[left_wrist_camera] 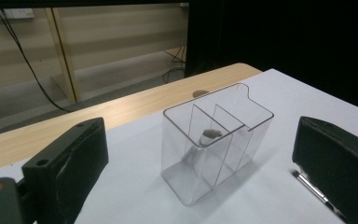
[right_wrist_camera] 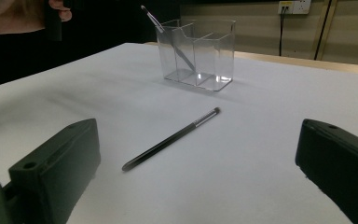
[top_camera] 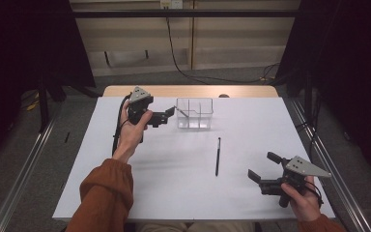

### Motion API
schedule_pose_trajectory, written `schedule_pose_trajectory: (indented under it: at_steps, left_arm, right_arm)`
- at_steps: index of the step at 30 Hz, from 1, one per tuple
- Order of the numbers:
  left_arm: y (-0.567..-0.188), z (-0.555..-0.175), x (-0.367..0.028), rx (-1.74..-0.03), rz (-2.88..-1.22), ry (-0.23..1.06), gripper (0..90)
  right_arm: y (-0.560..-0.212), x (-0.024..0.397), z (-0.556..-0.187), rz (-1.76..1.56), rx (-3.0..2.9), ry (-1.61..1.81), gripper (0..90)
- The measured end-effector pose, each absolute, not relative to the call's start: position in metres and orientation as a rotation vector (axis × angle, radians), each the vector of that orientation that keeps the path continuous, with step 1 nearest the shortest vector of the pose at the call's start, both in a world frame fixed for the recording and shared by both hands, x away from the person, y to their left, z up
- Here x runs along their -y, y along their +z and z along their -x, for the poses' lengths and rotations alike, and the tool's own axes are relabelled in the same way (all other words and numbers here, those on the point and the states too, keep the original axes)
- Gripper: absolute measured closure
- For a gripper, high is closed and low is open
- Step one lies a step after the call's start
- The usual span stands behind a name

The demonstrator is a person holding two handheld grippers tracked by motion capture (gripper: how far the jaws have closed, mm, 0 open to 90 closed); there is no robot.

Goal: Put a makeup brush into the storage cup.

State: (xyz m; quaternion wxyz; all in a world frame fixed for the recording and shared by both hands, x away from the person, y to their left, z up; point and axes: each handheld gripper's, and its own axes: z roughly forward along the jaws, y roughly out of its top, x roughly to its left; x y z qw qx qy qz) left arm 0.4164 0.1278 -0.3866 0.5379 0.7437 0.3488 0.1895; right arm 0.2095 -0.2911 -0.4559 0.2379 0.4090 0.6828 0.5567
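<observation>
Tipping of the clear organizer (top_camera: 194, 114) is judged the main risk: it is light and open-topped, and the left gripper (top_camera: 171, 112) is held just beside its left wall, so a careless sideways withdrawal could knock it or catch the brush (right_wrist_camera: 168, 32) that leans inside its left compartment with its tip above the rim. The organizer stands near the far edge of the counter (top_camera: 125, 193), about midway along it. A second brush (top_camera: 218, 155) lies flat in the middle of the counter, well apart from both grippers; it could be rolled away if it is approached from the side or pinched off-centre. The left gripper is held level, pointing toward the organizer, its jaws spread wide with nothing between them. The right gripper (top_camera: 262, 168) is held low near the near right corner, aimed at the lying brush, its jaws likewise wide apart and empty.
</observation>
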Motion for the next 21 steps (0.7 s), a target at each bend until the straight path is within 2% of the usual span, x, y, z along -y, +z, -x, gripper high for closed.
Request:
schedule_pose_trajectory:
  at_steps: [21]
  left_arm:
    - [-0.387,-0.379,-0.170,-0.808,-1.773,0.457,4.6]
  right_arm:
    - [-0.456,0.290,-0.210,-1.123,-1.872,1.522,0.0]
